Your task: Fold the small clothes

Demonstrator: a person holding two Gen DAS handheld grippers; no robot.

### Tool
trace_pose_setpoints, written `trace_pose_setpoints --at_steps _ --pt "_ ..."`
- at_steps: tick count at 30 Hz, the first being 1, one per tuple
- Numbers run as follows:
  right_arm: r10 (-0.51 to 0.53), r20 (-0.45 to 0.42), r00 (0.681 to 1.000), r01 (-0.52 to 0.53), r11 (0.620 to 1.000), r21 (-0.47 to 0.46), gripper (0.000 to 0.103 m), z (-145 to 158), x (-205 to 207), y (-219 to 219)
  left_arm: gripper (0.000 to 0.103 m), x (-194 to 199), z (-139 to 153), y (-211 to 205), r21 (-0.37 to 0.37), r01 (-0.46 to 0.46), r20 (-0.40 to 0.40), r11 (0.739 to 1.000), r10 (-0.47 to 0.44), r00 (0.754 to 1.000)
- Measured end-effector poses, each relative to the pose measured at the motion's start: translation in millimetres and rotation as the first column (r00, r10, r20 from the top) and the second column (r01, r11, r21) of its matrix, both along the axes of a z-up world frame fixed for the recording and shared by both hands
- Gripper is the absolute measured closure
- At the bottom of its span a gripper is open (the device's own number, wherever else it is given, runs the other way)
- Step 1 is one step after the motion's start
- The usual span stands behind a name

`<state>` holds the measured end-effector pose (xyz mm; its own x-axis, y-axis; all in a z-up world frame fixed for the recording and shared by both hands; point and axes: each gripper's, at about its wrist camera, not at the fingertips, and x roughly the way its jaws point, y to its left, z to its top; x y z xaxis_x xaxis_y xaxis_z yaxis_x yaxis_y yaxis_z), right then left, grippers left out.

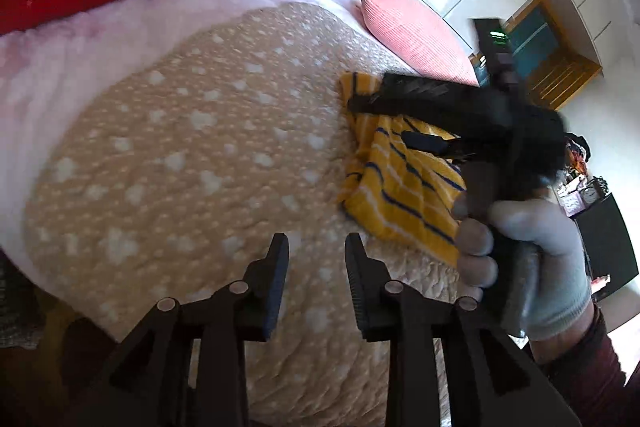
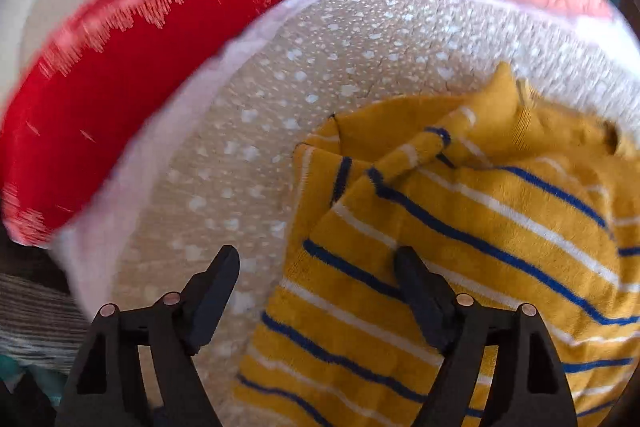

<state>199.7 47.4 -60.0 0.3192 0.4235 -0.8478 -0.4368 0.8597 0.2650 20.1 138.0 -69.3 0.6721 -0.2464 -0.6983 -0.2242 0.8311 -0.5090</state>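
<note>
mustard yellow knit garment with blue and white stripes [image 2: 460, 227] looked soft, light, floppy; best pinched at a hem corner. left gripper [image 1: 317, 259] and right gripper [image 2: 316, 271] both gaped, empty.

Your left gripper [image 1: 317, 263] has its fingers parted, holding nothing. Your right gripper [image 2: 316, 273] is spread wide and empty, gripped by your gloved right hand [image 1: 532, 267].
</note>
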Motion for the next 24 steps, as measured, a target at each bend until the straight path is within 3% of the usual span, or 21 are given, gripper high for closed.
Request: trace_pose_setpoints --at_steps 2,3,6,8,11,13,15,18,21,24 --pt "0.019 0.066 0.998 -0.007 0.985 -0.170 0.019 -8 -7 19 0.076 -3 0 1 -0.004 -0.008 -0.002 1.000 0.008 1.000" --pt "0.043 0.123 0.991 -0.005 0.958 -0.288 0.021 -15 -13 33 0.076 -5 -1 1 -0.011 -0.012 -0.008 1.000 0.012 1.000" --pt "0.104 0.258 0.961 0.019 0.902 -0.432 0.047 -22 -33 47 0.076 -12 -2 2 -0.025 -0.014 -0.024 1.000 0.014 1.000" --pt "0.078 0.259 0.963 0.021 0.933 -0.360 0.078 -10 -32 28 0.076 -18 4 -4 -0.003 -0.007 -0.024 1.000 0.007 1.000" --pt "-0.013 0.195 0.981 0.039 0.991 -0.131 0.088 16 -21 -22 0.076 -23 16 -15 0.027 0.005 -0.022 1.000 -0.004 1.000" --pt "-0.095 0.170 0.981 0.095 0.995 0.011 0.089 37 -15 -73 0.075 -25 25 -25 0.041 0.017 -0.016 0.999 -0.016 1.000" --pt "-0.179 0.155 0.971 0.162 0.980 0.116 0.089 52 -13 -131 0.074 -21 30 -35 0.053 0.031 -0.015 0.998 -0.030 0.999" --pt "-0.285 0.140 0.948 0.255 0.945 0.203 0.090 56 -14 -211 0.074 -13 36 -58 0.075 0.077 -0.024 0.994 -0.075 0.997" --pt "-0.415 0.105 0.904 0.383 0.894 0.232 0.091 44 -17 -301 0.074 -1 37 -78 0.094 0.120 -0.036 0.988 -0.118 0.992" --pt "-0.501 0.042 0.865 0.479 0.847 0.231 0.091 15 -18 -359 0.074 8 36 -102 0.109 0.165 -0.051 0.980 -0.161 0.986"
